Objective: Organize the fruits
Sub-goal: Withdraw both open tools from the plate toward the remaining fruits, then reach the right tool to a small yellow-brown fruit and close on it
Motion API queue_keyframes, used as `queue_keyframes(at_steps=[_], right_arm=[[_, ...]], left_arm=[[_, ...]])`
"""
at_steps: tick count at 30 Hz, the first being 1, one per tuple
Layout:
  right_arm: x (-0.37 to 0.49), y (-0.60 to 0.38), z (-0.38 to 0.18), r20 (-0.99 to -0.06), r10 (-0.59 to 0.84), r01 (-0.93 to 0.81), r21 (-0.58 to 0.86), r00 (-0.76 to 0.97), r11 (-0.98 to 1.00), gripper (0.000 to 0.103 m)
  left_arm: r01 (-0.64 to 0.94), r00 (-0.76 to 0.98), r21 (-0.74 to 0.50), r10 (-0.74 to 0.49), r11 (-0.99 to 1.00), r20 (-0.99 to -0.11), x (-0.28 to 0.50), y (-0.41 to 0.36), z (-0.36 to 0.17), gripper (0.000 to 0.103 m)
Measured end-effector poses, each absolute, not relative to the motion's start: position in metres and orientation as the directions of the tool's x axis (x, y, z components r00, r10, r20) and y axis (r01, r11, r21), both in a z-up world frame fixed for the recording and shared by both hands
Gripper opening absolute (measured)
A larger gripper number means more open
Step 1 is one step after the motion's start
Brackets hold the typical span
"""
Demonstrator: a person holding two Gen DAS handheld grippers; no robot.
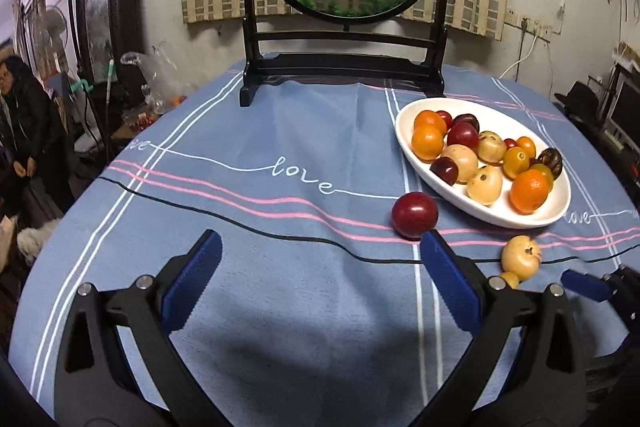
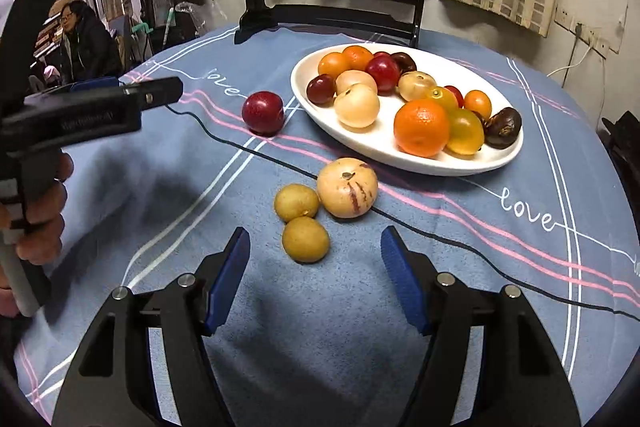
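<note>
A white oval plate (image 1: 532, 217) (image 2: 400, 157) holds several oranges, red plums and pale yellow fruits. A red plum (image 1: 414, 215) (image 2: 263, 112) lies on the cloth left of the plate. A pale streaked fruit (image 2: 347, 187) (image 1: 521, 255) and two small yellow fruits (image 2: 296, 202) (image 2: 305, 239) lie in front of the plate. My left gripper (image 1: 320, 247) is open and empty, its right finger just below the red plum. My right gripper (image 2: 316, 247) is open and empty, the nearest small yellow fruit just ahead of its tips.
A blue striped tablecloth (image 1: 280, 195) covers the round table. A black stand with a round goldfish screen (image 1: 344, 67) stands at the table's far edge. A person (image 2: 80, 39) sits beyond the table's left side. The left gripper's body shows in the right wrist view (image 2: 92, 111).
</note>
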State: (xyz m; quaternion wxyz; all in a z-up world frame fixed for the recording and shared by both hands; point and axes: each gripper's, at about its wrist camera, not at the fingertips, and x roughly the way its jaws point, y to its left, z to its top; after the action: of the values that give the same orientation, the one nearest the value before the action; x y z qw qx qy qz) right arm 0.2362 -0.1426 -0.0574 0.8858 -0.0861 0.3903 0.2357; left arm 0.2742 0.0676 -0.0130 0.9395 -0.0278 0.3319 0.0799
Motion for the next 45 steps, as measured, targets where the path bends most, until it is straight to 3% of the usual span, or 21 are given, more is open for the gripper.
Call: queue_keyframes(at_steps=[13, 18, 35, 37, 41, 45], right_arm=[[0.242, -0.136, -0.069, -0.764, 0.345, -0.505, 0.029, 0.546, 0.863, 0.067], [0.245, -0.138, -0.07, -0.766, 0.357, -0.504, 0.05, 0.534, 0.863, 0.053], [0.254, -0.129, -0.074, -0.777, 0.365, -0.502, 0.074, 0.512, 0.861, 0.047], [0.254, -0.13, -0.074, -0.777, 0.36, -0.498, 0.07, 0.516, 0.864, 0.044], [0.256, -0.135, -0.073, -0.772, 0.371, -0.483, 0.095, 0.517, 0.87, 0.028], [0.253, -0.142, -0.068, -0.751, 0.383, -0.47, 0.11, 0.538, 0.876, 0.028]], left_arm=[[-0.162, 0.767, -0.024, 0.111, 0.986, -0.631, 0.273, 0.067, -0.012, 0.101], [-0.154, 0.771, -0.019, 0.108, 0.988, -0.628, 0.273, 0.064, -0.011, 0.101], [-0.167, 0.777, 0.005, 0.135, 0.986, -0.615, 0.271, 0.065, -0.01, 0.101], [-0.169, 0.778, 0.01, 0.14, 0.986, -0.613, 0.272, 0.065, -0.01, 0.101], [-0.165, 0.779, 0.022, 0.144, 0.986, -0.611, 0.271, 0.063, -0.011, 0.101], [-0.155, 0.777, 0.04, 0.147, 0.987, -0.612, 0.272, 0.059, -0.013, 0.101]])
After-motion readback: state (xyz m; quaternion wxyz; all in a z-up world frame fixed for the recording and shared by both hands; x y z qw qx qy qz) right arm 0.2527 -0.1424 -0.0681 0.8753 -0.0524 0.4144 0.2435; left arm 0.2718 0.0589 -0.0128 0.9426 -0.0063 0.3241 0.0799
